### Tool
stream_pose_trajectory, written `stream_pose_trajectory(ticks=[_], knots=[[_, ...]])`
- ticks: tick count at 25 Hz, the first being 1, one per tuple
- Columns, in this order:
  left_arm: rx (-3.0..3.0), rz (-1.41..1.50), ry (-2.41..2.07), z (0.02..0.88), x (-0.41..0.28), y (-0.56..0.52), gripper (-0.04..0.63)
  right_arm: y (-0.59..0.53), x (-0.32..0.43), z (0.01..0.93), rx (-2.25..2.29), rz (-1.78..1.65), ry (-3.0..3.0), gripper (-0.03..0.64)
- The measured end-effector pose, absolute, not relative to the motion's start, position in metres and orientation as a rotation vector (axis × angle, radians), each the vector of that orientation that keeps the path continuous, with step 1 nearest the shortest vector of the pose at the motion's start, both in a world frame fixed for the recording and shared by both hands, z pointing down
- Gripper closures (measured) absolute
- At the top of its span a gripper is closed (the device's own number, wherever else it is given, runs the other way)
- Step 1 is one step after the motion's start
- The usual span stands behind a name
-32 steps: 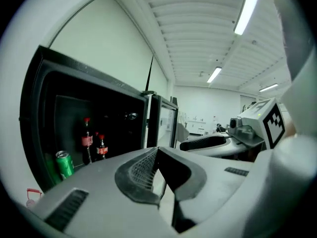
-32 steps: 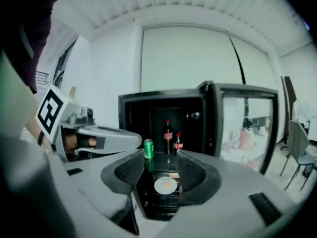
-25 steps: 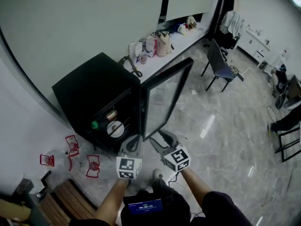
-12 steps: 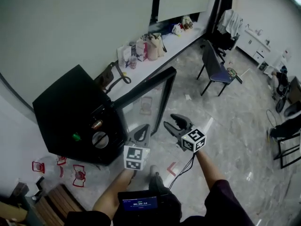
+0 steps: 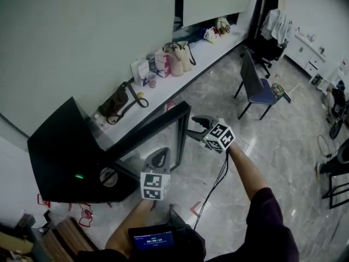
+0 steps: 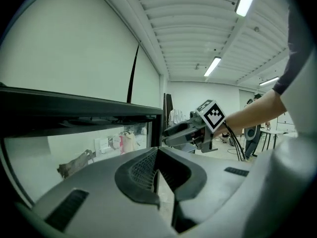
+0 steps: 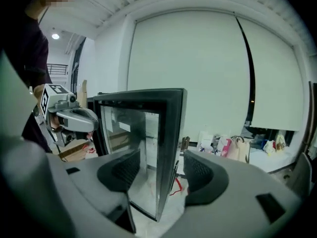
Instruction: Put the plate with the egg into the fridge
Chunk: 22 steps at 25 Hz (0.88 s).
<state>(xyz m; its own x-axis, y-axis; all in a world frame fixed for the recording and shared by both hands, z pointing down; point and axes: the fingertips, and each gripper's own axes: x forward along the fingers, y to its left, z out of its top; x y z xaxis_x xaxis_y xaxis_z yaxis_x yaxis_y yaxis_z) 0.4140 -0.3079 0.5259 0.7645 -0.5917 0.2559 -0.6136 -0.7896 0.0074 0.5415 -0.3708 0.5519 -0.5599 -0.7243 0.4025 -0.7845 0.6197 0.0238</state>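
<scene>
- The fridge (image 5: 60, 152) is a low black box on the floor by the wall, seen from above at the left of the head view.
- Its glass door (image 5: 147, 125) stands swung wide, its free edge pointing out into the room.
- The plate (image 5: 108, 177) sits inside the fridge on a shelf, a pale round disc just behind the open front. A small green light glows to its left. The egg is too small to make out.
- The right hand-held gripper (image 7: 159, 162) is spread, and its jaws have just been opening. The free edge of the door stands between them. One pad is on the glass side and one on the outer side, and neither clearly presses on the frame.
- The left hand-held gripper (image 6: 157, 168) is pressed together with nothing between its jaws. It is held low in front of the person, near the bottom of the door, pointing along the glass.
- In the left gripper view the right hand-held gripper shows beyond the door's end, at the end of a bare forearm.
- A long white desk (image 5: 204, 52) runs along the wall behind the fridge. It carries bags, cartons and a black handbag.
- A dark chair (image 5: 259, 86) stands on the marble floor well apart from the fridge.
- Red wire-like pieces (image 5: 84, 214) lie on the floor beside the base of the fridge.
</scene>
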Motion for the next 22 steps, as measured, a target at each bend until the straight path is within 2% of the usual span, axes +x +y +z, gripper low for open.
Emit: stream_pose_trajectory(ticks=[2, 4, 11, 22], knots=[[2.864, 0.379, -0.992, 0.526, 0.421, -0.318, 0.586, -0.389, 0.539, 0.558, 1.130, 0.238, -2.489, 0.331], [2.867, 0.390, -1.000, 0.528, 0.425, -0.323, 0.586, -0.398, 0.532, 0.562, 1.055, 0.236, -2.510, 0.316], [2.838, 0.421, -1.050, 0.536, 0.417, -0.326, 0.586, -0.404, 0.515, 0.564, 0.949, 0.206, -2.540, 0.313], [2.849, 0.399, -0.976, 0.541, 0.397, -0.287, 0.586, -0.351, 0.522, 0.565, 1.180, 0.235, -2.456, 0.311]])
